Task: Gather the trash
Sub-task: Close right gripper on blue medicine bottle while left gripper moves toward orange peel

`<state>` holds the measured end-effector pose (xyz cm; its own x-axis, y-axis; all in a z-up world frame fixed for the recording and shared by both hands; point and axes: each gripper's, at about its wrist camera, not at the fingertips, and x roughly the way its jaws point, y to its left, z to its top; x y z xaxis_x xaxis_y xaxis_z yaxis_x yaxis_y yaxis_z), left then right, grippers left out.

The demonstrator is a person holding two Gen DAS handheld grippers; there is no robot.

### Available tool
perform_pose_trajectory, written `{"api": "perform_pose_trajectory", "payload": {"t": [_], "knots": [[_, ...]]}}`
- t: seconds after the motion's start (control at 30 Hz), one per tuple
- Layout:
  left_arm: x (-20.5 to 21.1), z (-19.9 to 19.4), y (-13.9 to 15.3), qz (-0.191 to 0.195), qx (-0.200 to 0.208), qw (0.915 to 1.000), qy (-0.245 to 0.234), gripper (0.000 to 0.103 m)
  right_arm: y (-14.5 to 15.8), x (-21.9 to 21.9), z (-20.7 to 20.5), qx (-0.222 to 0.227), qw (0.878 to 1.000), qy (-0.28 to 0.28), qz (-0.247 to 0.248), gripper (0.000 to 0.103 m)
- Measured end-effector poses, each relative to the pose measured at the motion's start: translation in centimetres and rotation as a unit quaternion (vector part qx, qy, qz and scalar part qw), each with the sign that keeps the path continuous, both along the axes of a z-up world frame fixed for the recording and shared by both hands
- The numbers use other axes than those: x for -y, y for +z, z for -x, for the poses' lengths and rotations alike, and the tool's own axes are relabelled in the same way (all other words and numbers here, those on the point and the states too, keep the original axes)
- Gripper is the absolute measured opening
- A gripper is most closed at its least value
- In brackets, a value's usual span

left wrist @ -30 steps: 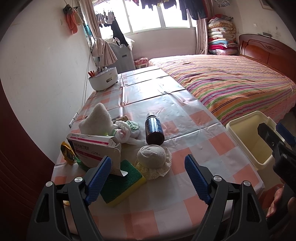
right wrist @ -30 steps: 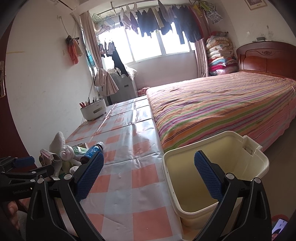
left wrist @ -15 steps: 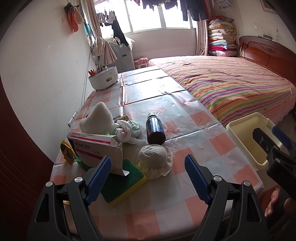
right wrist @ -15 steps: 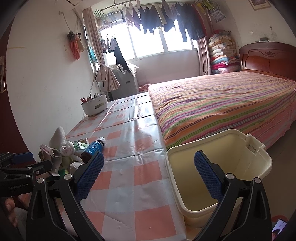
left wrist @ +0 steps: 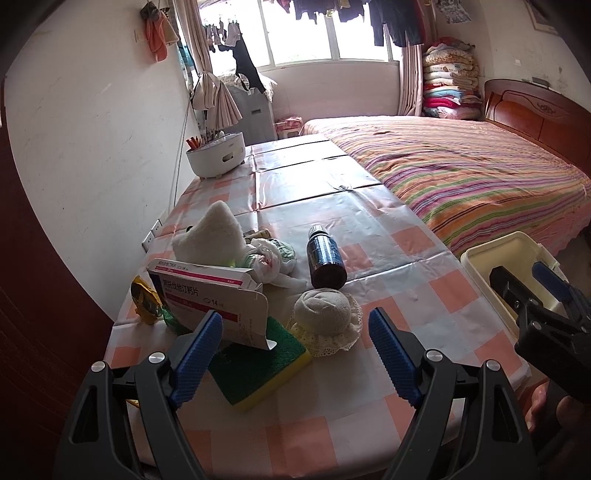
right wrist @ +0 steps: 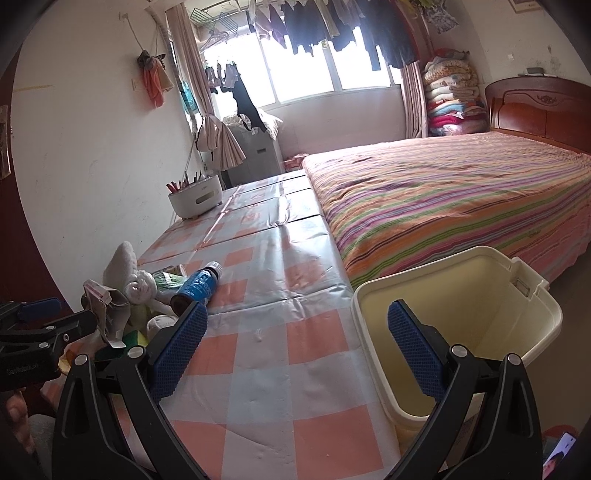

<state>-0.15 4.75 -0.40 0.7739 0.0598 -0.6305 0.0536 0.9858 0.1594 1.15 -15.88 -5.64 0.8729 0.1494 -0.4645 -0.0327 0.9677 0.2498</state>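
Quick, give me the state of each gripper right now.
Left gripper: open, holding nothing, over the trash pile.
Right gripper: open, holding nothing, by the bin.

1. A bed (right wrist: 461, 192) with a striped cover stood just beside the counter (right wrist: 258, 258), which wore a checked pink-and-white cloth.
2. A white caddy (left wrist: 216, 155) holding pens sat at the counter's far end, near the wall.
3. Folded blankets (right wrist: 452, 99) were stacked beside the wooden headboard (right wrist: 535, 110).
4. Clothes (right wrist: 332, 26) hung across the window.
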Motion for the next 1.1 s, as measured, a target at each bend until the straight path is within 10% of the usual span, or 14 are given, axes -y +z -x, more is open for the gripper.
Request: {"api": "perform_pose_trajectory", "payload": {"t": [0.43,0.8,1.1], "knots": [[-5.7,0.5,0.8,0.02,0.023,0.9978,0.059,0.079,1.2,-6.3,-6.1,-0.041,0.997,0.061,-0.014,0.096],[-14.3,0.1,-0.1,0.06,0.066,0.9818,0.168,0.079,-1.5,-8.2,-15.4,-0.179,0.978,0.048,-0.093,0.08],[-16.9,-0.2,-1.6,0.066,0.054,0.9786,0.187,0.079,-2.8,-13.5,-18.9,-0.219,0.973,0.074,0.009,0.071]]}}
